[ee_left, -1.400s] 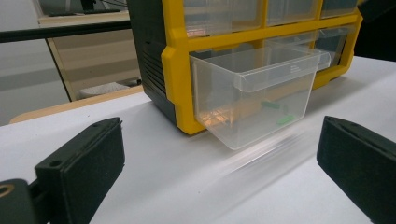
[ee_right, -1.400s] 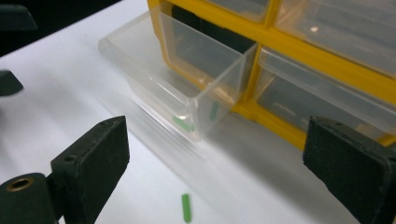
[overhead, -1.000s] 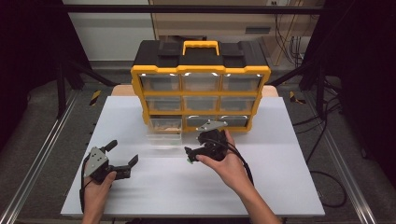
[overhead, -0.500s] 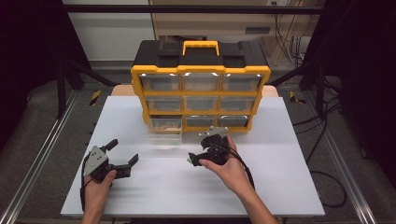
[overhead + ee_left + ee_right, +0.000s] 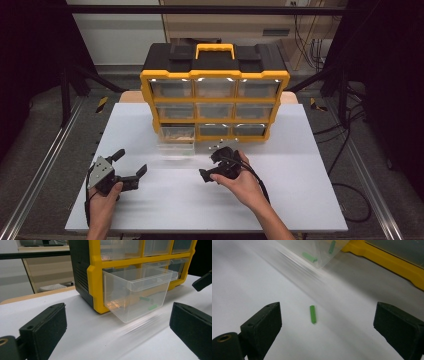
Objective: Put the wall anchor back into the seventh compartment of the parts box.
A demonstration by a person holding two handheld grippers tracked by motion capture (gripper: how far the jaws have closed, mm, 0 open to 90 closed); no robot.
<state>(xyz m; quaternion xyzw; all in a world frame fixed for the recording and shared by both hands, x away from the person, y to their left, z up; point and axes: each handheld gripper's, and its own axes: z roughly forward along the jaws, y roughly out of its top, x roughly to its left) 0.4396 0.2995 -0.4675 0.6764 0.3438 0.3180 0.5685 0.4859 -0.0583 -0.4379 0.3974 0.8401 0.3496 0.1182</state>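
Drawn back toward six o'clock, the right gripper (image 5: 327, 327) is held with fingers wide open and empty over a green plug (image 5: 312, 314), laid flat, long axis toward twelve o'clock. White surface (image 5: 300, 200) is ringed by dark room.

The right gripper (image 5: 212, 167) has drawn back from the organizer (image 5: 215, 90) toward the person, lower over the tabletop (image 5: 300, 150), its jaws now wide above a green plug (image 5: 312, 314).
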